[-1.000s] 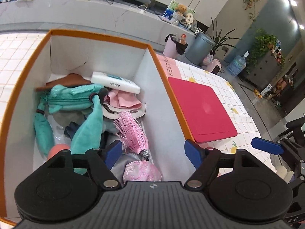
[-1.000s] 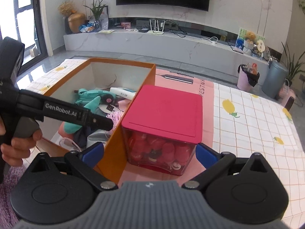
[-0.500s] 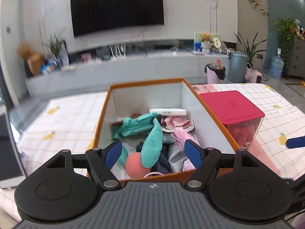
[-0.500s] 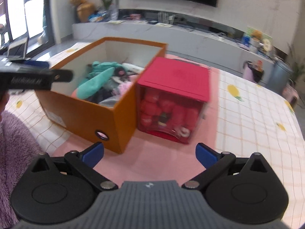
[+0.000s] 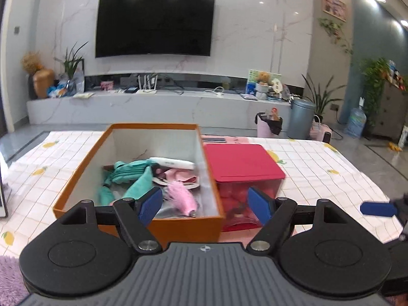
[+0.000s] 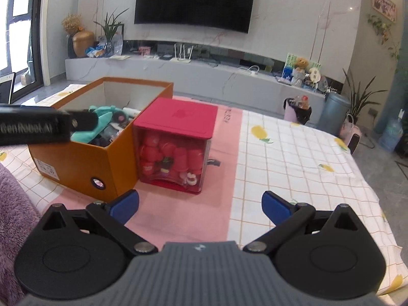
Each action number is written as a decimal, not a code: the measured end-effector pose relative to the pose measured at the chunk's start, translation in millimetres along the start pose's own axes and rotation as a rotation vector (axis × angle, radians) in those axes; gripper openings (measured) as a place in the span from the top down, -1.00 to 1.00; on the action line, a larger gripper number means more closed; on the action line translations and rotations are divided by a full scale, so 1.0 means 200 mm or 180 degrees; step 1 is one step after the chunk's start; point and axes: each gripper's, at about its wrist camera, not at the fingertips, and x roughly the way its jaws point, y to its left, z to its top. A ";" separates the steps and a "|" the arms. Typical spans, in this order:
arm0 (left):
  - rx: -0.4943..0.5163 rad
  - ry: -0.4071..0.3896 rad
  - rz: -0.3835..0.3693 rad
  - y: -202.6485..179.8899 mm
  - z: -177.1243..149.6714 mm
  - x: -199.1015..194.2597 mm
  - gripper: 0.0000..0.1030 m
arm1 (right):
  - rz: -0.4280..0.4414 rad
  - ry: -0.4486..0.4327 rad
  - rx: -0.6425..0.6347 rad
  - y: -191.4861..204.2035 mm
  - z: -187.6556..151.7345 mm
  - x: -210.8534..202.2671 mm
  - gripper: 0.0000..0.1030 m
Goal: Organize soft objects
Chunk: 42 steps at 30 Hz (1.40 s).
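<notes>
Tools first: our left tool (image 5: pixel 205 205) and right tool (image 6: pixel 200 205) both gape wide, holding nothing, above the desk (image 6: pixel 293 158). Ahead we see the orange box (image 5: pixel 84 176) holding teal cloth (image 5: pixel 135 178) and a pink tassel (image 5: pixel 182 196), touching the red-lidded bin (image 6: pixel 178 119) on its right.

The left gripper (image 5: pixel 205 205) hung with jaws apart above the orange box (image 5: pixel 163 225) of soft items, red-lidded container (image 5: pixel 242 162) touching beside.
</notes>
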 end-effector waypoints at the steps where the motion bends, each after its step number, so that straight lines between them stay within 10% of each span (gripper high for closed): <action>1: 0.0031 -0.0023 0.0009 -0.02 -0.01 0.00 -0.74 | -0.0005 -0.0019 0.0015 -0.01 0.00 0.00 -0.95; 18: 0.0360 -0.0153 0.0005 -0.32 -0.10 0.05 -0.84 | 0.0038 -0.0232 0.0415 -0.11 -0.05 0.03 -0.95; 42: 0.0280 -0.0189 -0.0017 -0.27 -0.15 0.03 -0.84 | -0.0066 -0.0370 0.0195 -0.03 -0.08 0.05 -0.95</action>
